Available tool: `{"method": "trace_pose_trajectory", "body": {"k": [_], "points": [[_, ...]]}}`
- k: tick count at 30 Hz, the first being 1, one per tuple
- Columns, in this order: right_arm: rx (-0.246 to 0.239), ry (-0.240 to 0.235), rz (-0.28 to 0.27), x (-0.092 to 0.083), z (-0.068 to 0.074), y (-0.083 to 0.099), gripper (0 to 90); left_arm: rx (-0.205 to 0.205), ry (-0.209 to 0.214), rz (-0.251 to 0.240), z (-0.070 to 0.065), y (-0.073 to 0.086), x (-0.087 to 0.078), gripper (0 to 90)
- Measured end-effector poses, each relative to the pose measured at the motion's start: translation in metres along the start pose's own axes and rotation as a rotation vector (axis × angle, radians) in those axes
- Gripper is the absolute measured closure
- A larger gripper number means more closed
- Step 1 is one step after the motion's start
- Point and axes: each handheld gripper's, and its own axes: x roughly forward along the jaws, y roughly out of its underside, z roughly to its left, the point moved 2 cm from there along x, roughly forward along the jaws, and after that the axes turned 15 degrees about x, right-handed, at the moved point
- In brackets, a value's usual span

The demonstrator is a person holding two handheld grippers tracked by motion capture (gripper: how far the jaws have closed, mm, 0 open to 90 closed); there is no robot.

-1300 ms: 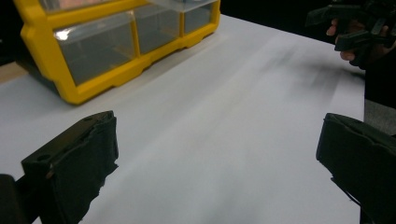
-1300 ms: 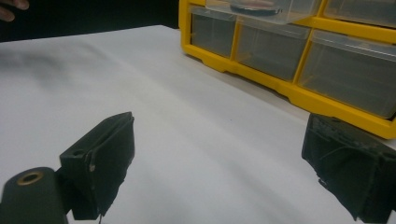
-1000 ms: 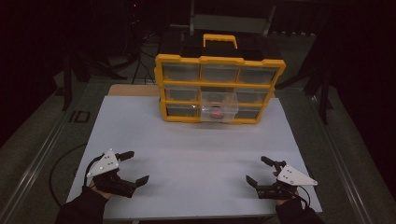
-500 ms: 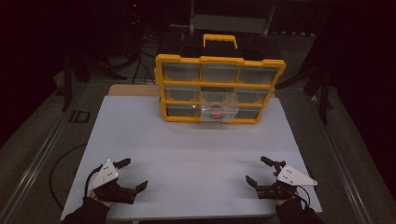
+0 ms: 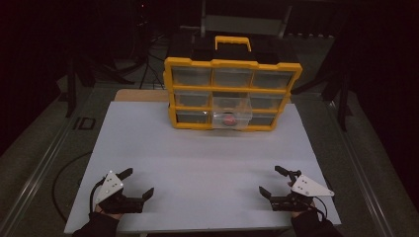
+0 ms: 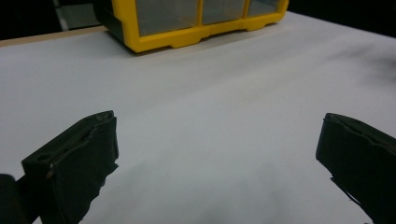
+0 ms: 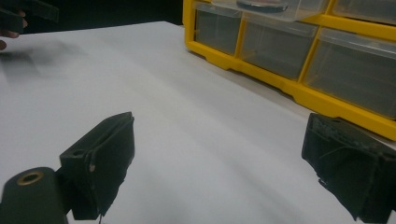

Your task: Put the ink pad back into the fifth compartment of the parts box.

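Observation:
A yellow organizer [image 5: 232,91] with clear drawers and a yellow handle stands at the far middle of the white table [image 5: 197,153]. One middle drawer [image 5: 231,117] is pulled out and holds a small red object [image 5: 230,119]. My left gripper [image 5: 140,180] rests near the front left edge, open, with nothing between its fingers. My right gripper [image 5: 270,179] rests near the front right edge, also open and empty. In the left gripper view the gripper [image 6: 219,149] faces the organizer's base [image 6: 187,35]. In the right gripper view the gripper [image 7: 219,154] faces the lower drawers [image 7: 275,46].
Dark floor and stands surround the table. A wooden strip [image 5: 141,95] shows at the far left edge of the table. In the right gripper view the other hand with its gripper [image 7: 18,14] shows at the top left.
My left gripper has drawn back slightly toward the near edge of the table. The right gripper and the organizer have not moved.

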Motion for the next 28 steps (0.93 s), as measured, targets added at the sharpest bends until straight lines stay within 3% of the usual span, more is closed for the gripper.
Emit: {"method": "trace_pose_trajectory", "body": {"k": [2, 5, 9, 11, 14, 19, 28], "points": [[0.0, -0.002, 0.002, 0.0005, 0.0002, 0.0006, 9.6, -0.009, -0.021, -0.007, -0.0002, 0.0002, 0.0, 0.0], [-0.003, -0.003, 0.006, 0.0011, -0.0002, 0.001, 9.6, -0.026, -0.103, -0.019, -0.0005, -0.0017, -0.0002, 0.0], [-0.001, 0.002, 0.007, 0.0013, -0.0003, 0.0014, 9.7, -0.02, -0.131, -0.009, -0.0018, -0.0028, 0.0007, 0.0], [-0.001, 0.005, 0.008, 0.0015, -0.0009, 0.0016, 9.6, -0.004, -0.156, 0.024, -0.0031, -0.0019, 0.0029, 0.0], [-0.001, 0.009, 0.012, 0.0018, -0.0011, 0.002, 9.6, -0.002, -0.177, 0.036, -0.0025, -0.0016, 0.0029, 0.0], [0.001, 0.011, 0.014, 0.0023, -0.0012, 0.0025, 9.6, -0.008, -0.193, 0.04, -0.0019, -0.0011, 0.0029, 0.0], [-0.001, 0.009, 0.021, 0.0031, -0.0014, 0.0035, 9.6, -0.01, -0.185, 0.025, -0.0023, -0.0016, 0.0024, 0.0]]}}
